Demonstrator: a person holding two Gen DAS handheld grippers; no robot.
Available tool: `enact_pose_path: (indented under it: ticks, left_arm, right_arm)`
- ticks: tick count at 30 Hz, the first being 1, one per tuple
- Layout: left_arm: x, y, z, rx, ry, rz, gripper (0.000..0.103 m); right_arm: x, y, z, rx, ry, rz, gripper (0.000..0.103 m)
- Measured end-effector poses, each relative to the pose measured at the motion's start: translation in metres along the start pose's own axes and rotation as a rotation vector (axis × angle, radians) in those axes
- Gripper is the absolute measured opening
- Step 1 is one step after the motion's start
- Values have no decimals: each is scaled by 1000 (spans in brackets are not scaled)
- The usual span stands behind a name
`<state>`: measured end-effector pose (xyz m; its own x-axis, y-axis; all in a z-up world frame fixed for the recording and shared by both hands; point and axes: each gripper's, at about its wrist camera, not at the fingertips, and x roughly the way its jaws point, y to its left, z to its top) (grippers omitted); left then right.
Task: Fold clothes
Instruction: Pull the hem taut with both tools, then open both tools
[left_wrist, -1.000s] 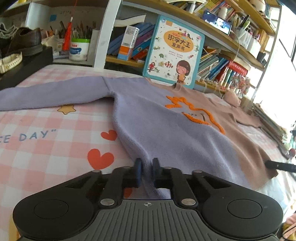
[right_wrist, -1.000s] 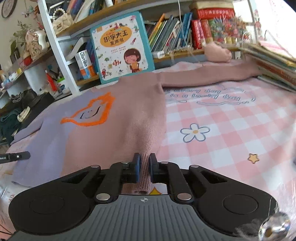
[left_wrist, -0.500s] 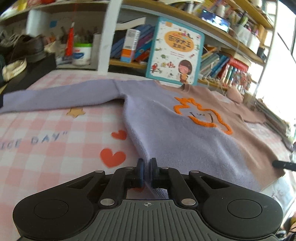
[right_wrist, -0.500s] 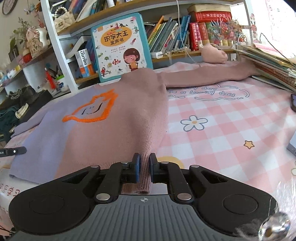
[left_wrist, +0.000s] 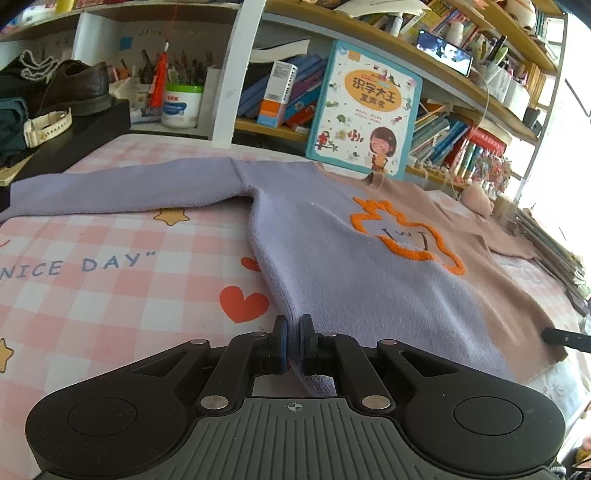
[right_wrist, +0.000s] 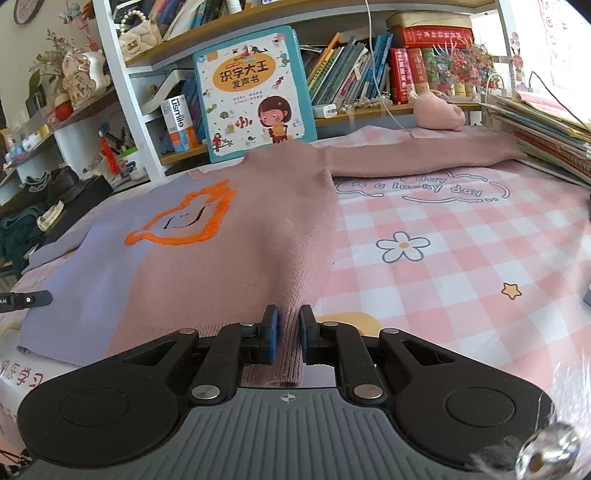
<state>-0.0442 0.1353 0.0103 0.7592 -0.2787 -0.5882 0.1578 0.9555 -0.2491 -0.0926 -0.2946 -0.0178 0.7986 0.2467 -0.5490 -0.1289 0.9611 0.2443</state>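
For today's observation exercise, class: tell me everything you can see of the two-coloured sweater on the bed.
The sweater is a soft-looking knit, lilac on one half and dusty pink on the other, with an orange outlined shape stitched across the chest. It lies flat, front up, on the pink checked sheet, both sleeves spread sideways, neck toward the bookshelf. The left gripper pinches its lilac hem corner; the right gripper pinches the pink one. The pink cuff ends by a stack of books.

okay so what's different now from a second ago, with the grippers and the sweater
Little changed. The left gripper and right gripper stay clamped on the sweater's bottom corners, and both views shifted only slightly. The sweater stays spread flat, sleeves out.
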Motion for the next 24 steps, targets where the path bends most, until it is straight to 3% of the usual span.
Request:
enact_pose_path:
  ticks: [24]
  left_arm:
    - [-2, 1, -5, 8, 0, 7, 6]
  right_arm:
    - [1, 3, -2, -24, -3, -3, 11]
